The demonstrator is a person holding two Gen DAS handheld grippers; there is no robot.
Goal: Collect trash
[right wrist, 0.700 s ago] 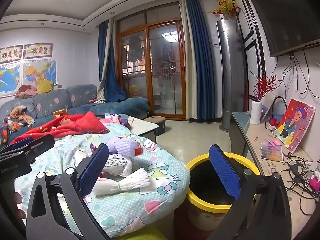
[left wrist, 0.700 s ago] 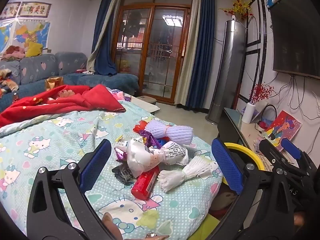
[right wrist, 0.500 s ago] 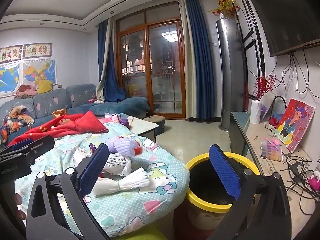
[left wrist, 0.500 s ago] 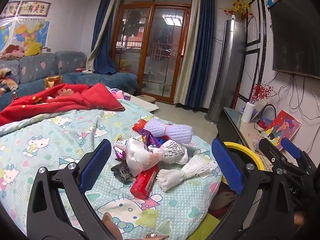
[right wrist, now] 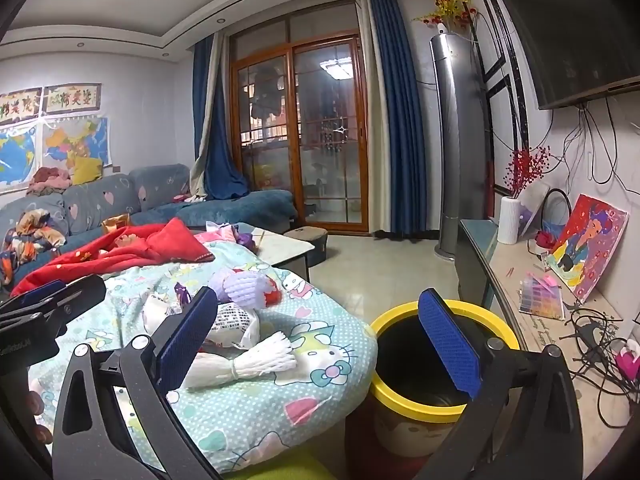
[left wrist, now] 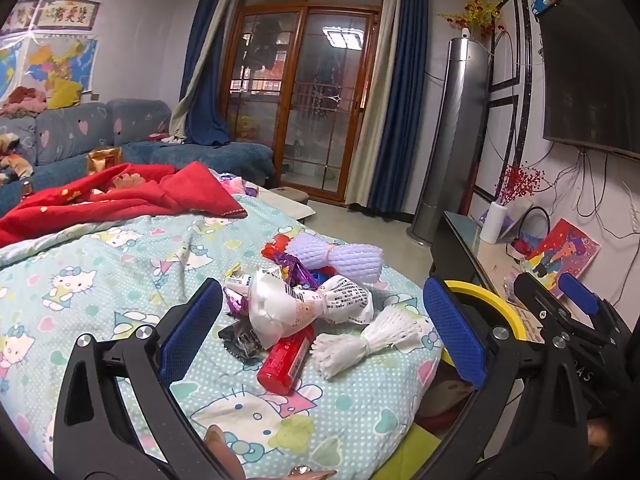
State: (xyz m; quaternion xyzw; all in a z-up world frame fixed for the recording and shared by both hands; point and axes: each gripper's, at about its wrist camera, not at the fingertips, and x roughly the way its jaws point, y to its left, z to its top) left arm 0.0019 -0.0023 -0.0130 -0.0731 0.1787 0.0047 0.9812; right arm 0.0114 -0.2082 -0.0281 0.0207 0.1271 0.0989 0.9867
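A heap of trash lies on the cartoon-print quilt (left wrist: 100, 280): a knotted white plastic bag (left wrist: 304, 308), a red tube (left wrist: 286, 360), a white foam net (left wrist: 372, 340), a lilac foam net (left wrist: 340, 256), purple wrappers (left wrist: 296, 272) and a dark wrapper (left wrist: 244, 340). My left gripper (left wrist: 320, 336) hangs open just short of the heap, nothing between its blue pads. My right gripper (right wrist: 320, 340) is open too, between the quilt's corner and the yellow-rimmed bin (right wrist: 400, 320). The white foam net (right wrist: 248, 360) and the bag (right wrist: 232, 320) lie by its left finger.
A red blanket (left wrist: 120, 196) is bunched at the quilt's far side, before a blue sofa (left wrist: 120, 136). A low TV bench (right wrist: 540, 320) with cables, a painting and a white vase runs along the right wall. Tiled floor (right wrist: 380, 256) lies beyond the bin.
Both grippers have drifted very slightly; the trash heap sits a touch lower in the left view. Nothing was gripped or released.
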